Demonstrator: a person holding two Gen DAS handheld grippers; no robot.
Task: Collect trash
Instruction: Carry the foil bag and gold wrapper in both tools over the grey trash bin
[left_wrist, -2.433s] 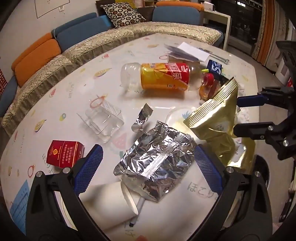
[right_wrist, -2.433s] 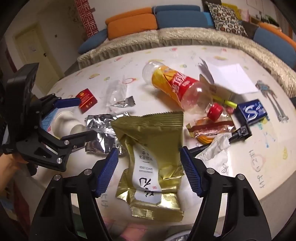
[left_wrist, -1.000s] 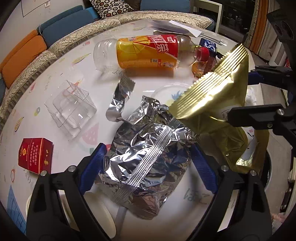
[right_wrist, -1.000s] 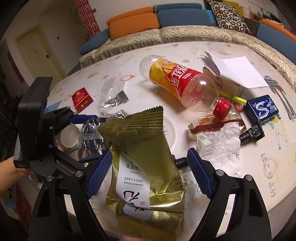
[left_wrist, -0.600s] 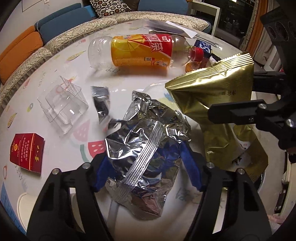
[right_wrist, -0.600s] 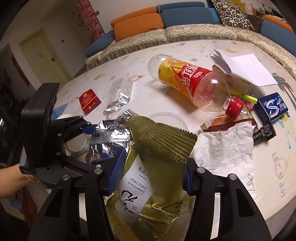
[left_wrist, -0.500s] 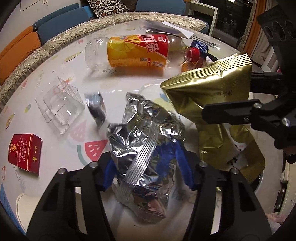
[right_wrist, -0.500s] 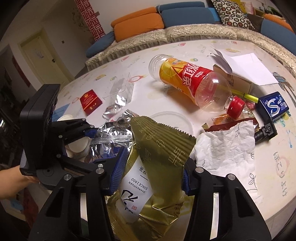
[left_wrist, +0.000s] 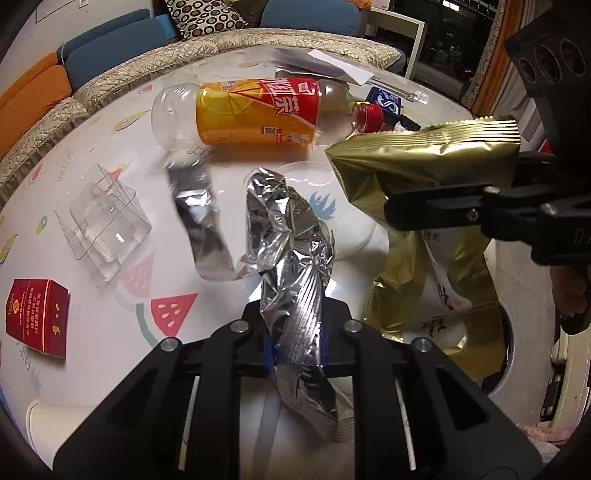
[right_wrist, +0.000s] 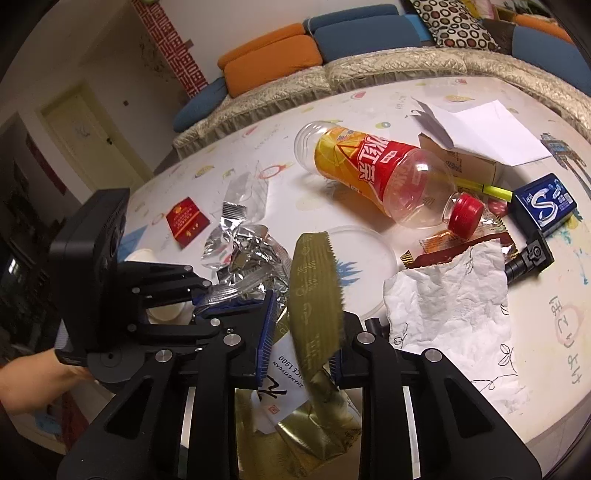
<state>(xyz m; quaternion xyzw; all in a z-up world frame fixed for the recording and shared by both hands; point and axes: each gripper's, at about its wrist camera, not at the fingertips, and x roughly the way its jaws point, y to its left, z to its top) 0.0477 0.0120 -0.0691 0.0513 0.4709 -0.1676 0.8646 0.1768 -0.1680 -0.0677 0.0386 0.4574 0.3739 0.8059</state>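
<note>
We see two black handheld grippers over a cluttered white table (left_wrist: 92, 302): the left gripper (left_wrist: 295, 347) has just been closing and now pinches a crumpled silver foil wrapper (left_wrist: 291, 236) between its blue pads, the wrapper standing up from the table's near edge. Just beside it, the right gripper (right_wrist: 301, 350) has likewise been closing and squeezes a folded gold snack bag (right_wrist: 314, 295) upright between its pads. Farther back lie an empty orange-labelled bottle (right_wrist: 376, 173), a red box (left_wrist: 37, 317), a clear plastic tray (left_wrist: 103, 225), a crumpled white paper (right_wrist: 450, 302) and a blue gum pack (right_wrist: 545, 205).
</note>
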